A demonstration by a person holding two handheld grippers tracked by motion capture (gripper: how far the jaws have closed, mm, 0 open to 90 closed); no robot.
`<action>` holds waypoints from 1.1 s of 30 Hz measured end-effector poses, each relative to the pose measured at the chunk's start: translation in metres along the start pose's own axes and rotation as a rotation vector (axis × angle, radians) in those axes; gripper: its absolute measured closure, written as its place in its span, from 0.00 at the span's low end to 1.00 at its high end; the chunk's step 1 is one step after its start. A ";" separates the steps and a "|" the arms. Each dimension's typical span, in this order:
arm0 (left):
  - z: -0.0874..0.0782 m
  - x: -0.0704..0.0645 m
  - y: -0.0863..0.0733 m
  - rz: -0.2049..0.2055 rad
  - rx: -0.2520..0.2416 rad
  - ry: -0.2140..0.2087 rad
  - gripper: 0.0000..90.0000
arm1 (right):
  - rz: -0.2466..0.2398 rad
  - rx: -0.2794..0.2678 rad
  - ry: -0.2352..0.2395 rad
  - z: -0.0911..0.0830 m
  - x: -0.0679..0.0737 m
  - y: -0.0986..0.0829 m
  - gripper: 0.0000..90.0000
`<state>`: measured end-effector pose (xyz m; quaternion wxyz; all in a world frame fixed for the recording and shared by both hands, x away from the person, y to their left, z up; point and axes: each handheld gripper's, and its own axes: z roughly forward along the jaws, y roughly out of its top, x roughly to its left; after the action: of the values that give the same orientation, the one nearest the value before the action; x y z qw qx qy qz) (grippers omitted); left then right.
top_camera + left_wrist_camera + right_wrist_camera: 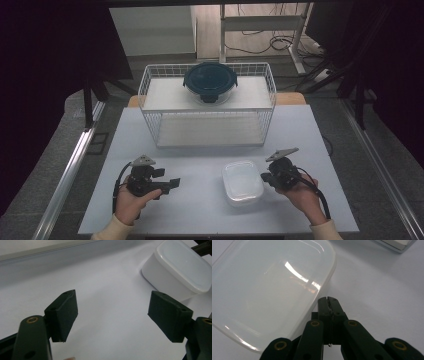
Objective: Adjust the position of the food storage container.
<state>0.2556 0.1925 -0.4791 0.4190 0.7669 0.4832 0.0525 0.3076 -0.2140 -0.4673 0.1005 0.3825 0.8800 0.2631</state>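
A white lidded container (242, 183) sits near the table's (200, 210) near edge, right of centre. The left gripper (172, 184) — jaws wide apart — rests well to its left; the right gripper (265, 177), jaws pressed together, sits just beside its right edge.

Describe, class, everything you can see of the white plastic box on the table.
The white plastic box is a rounded rectangle with a glossy, cloudy lid, closed. It sits flat on the white table, in front of the wire basket. The right gripper, jaws shut, points at its edge. Whether they touch is unclear.
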 end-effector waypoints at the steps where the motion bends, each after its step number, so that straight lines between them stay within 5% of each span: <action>1: 0.000 0.000 0.000 0.001 -0.001 -0.002 0.26 | -0.003 0.002 0.002 0.000 0.002 0.000 0.99; 21: -0.003 0.003 0.001 -0.007 -0.009 0.001 0.26 | -0.145 0.037 0.088 0.029 0.060 0.017 0.99; 27: -0.002 0.003 0.000 -0.012 -0.005 0.001 0.26 | -0.160 0.009 0.077 0.033 0.064 0.022 0.99; 30: -0.002 0.003 0.001 -0.037 -0.016 -0.064 0.26 | -0.163 0.005 0.089 0.029 0.064 0.021 0.99; 33: -0.004 0.000 0.000 -0.016 -0.016 -0.036 0.26 | -0.148 -0.029 0.082 0.018 0.057 0.019 0.99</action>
<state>0.2539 0.1945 -0.4763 0.4342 0.7604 0.4814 0.0390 0.2875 -0.1549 -0.4709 0.0889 0.3038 0.9053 0.2833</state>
